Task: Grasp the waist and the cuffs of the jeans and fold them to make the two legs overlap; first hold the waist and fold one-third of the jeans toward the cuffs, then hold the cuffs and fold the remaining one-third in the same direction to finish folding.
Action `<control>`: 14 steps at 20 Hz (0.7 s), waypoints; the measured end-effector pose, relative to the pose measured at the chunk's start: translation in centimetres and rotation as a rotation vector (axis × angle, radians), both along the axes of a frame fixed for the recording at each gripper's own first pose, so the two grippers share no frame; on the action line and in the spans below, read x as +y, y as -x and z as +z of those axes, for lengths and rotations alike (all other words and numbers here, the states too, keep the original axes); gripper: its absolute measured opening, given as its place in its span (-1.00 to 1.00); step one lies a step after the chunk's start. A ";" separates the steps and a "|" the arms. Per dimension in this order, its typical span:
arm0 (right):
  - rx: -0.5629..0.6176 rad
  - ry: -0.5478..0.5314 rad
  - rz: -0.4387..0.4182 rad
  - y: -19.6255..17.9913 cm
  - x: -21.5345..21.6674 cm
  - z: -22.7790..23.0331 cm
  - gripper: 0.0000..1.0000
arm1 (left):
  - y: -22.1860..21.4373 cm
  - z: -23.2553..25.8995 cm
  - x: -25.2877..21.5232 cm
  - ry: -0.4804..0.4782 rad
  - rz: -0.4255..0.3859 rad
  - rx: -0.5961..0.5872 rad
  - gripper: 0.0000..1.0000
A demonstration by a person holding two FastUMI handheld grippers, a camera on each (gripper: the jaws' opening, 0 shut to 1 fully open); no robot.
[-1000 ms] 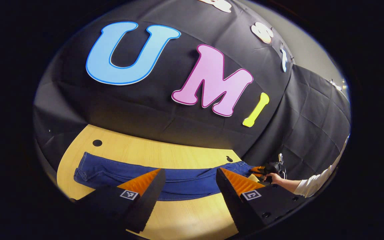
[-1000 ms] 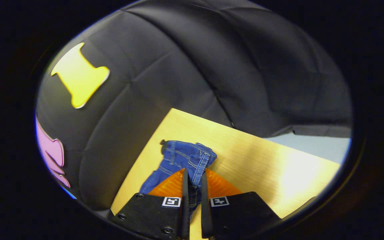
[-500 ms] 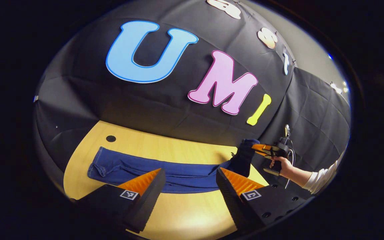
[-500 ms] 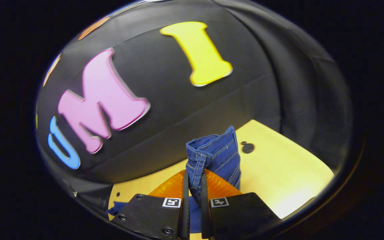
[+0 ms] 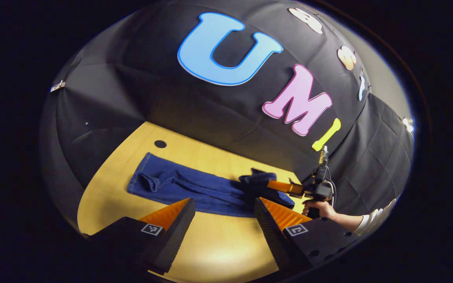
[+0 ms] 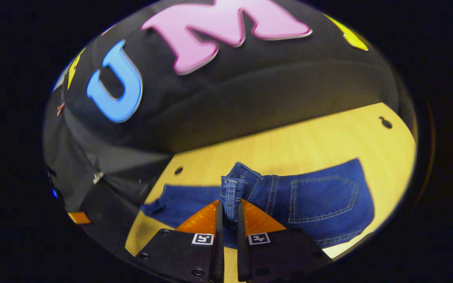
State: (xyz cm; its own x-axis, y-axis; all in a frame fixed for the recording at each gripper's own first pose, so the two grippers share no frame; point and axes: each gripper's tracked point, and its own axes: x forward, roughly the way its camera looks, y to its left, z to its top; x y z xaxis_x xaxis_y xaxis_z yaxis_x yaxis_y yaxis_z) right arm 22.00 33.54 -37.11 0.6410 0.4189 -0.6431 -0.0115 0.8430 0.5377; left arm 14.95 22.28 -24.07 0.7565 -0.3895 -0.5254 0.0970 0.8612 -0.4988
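Blue jeans lie lengthwise on the wooden table, legs overlapped, cuffs at the left end in the left gripper view. My right gripper is shut on the waistband and holds it up, folded over the legs; the seat with a back pocket hangs to its right. In the left gripper view that gripper and the hand holding it are at the right end of the jeans. My left gripper is open above the table's near side, with nothing between its fingers.
Black cloth walls close the table's far side and both ends. Round holes mark the tabletop near its corners. Bare wood lies between my left gripper and the jeans.
The right gripper has carried the waist up off the table and over towards the cuffs, turning round as it went. The left gripper view has swung; its fingers stay open.
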 end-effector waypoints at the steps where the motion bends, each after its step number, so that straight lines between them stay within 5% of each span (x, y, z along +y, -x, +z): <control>1: 0.032 0.016 0.020 0.8 0.3 -1.8 -0.66 | 0.0 -0.6 0.7 -0.013 0.001 0.015 0.94; 6: 0.086 -0.018 0.068 1.9 2.1 -4.8 -0.55 | -0.9 -2.9 2.2 0.015 0.024 0.064 0.94; 11: -0.023 -0.078 0.068 1.1 1.3 1.5 0.92 | -4.0 -5.3 3.4 0.017 0.047 0.126 0.94; 14: -0.131 -0.054 0.096 1.6 -1.7 6.9 0.92 | -7.1 -8.0 5.8 -0.065 0.067 0.214 0.94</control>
State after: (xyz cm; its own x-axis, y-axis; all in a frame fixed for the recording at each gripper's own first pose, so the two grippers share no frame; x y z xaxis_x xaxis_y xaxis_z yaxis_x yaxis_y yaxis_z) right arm 20.41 31.86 -30.16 0.6733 0.5140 -0.5315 -0.1635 0.8045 0.5710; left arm 22.04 28.10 -32.08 0.6482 -0.3019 -0.6991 -0.0637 0.8933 -0.4448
